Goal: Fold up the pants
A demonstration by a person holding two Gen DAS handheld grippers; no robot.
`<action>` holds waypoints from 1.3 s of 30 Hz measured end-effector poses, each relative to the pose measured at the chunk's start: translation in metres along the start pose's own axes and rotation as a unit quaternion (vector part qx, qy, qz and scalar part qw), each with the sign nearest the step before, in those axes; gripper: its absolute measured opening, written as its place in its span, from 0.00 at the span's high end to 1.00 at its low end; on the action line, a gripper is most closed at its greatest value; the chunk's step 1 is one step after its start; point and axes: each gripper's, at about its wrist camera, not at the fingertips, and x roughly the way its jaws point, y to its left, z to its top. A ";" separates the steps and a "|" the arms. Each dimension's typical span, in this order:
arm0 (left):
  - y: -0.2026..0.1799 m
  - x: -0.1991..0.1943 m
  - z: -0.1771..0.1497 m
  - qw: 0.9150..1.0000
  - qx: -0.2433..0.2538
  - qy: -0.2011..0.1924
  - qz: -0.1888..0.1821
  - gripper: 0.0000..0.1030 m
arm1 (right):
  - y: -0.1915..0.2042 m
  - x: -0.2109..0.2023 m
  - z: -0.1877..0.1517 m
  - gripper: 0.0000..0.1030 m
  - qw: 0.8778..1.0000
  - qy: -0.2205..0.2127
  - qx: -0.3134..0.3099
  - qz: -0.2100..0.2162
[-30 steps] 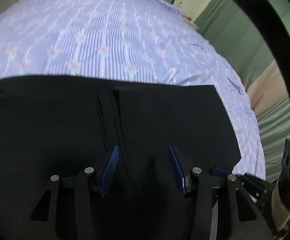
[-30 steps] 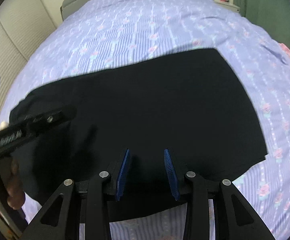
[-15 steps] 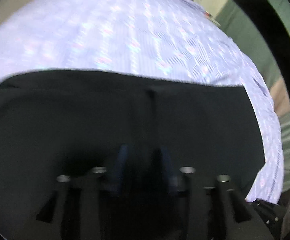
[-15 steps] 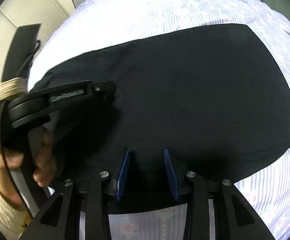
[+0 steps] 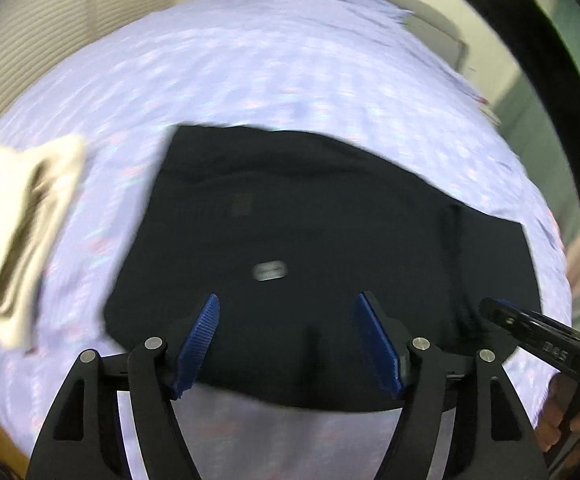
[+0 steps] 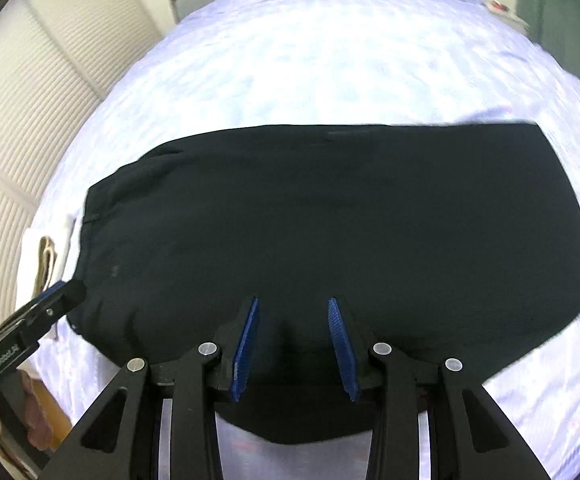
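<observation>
Pants: I see the black pants [image 6: 330, 220] spread flat on the bed, folded into a broad dark slab that runs left to right across my right wrist view; in the left wrist view the same pants [image 5: 310, 240] fill the middle, with a small pale label near the centre.
Pants edges: the near hem sits right under both pairs of fingers; the far edge lies against open bedsheet.
Right hand-held gripper: my right hand-held gripper [image 6: 294, 344] hangs over the near edge of the pants, blue pads [image 6: 245, 344] parted with a clear gap and only cloth showing between them; it has hold of nothing. Whether the tips touch the fabric, I cannot tell.
Left hand-held gripper: my left hand-held gripper [image 5: 290, 340] is spread wider, pads [image 5: 199, 340] well apart over the near hem, gripping nothing. From the right wrist view its tip [image 6: 57, 300] sits just beside the left corner of the pants.
Bedsheet: lilac striped bedsheet [image 6: 330, 60] surrounds the pants on all sides; it is blurred in both views.
Beside the pants: a folded cream cloth [image 5: 17, 220] lies on the sheet left of the pants, apart from them.
Room: slatted pale doors [image 6: 29, 100] stand left of the bed.
</observation>
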 end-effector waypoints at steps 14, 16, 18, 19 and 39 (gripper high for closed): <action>0.141 0.019 -0.040 0.979 -0.187 0.022 -0.073 0.33 | 0.130 0.056 -0.009 0.45 0.995 0.033 -0.094 -0.016; 0.153 0.025 -0.047 0.974 -0.209 0.030 -0.081 0.34 | 0.138 0.060 -0.010 0.45 0.994 0.035 -0.098 -0.020; 0.161 0.030 -0.052 0.968 -0.230 0.033 -0.096 0.34 | 0.145 0.064 -0.010 0.45 0.994 0.041 -0.101 -0.022; 0.167 0.032 -0.054 0.963 -0.244 0.035 -0.107 0.34 | 0.148 0.067 -0.010 0.45 0.993 0.043 -0.104 -0.024; 0.169 0.062 -0.038 0.936 -0.288 0.044 -0.197 0.56 | 0.153 0.076 0.002 0.45 0.993 0.048 -0.101 -0.045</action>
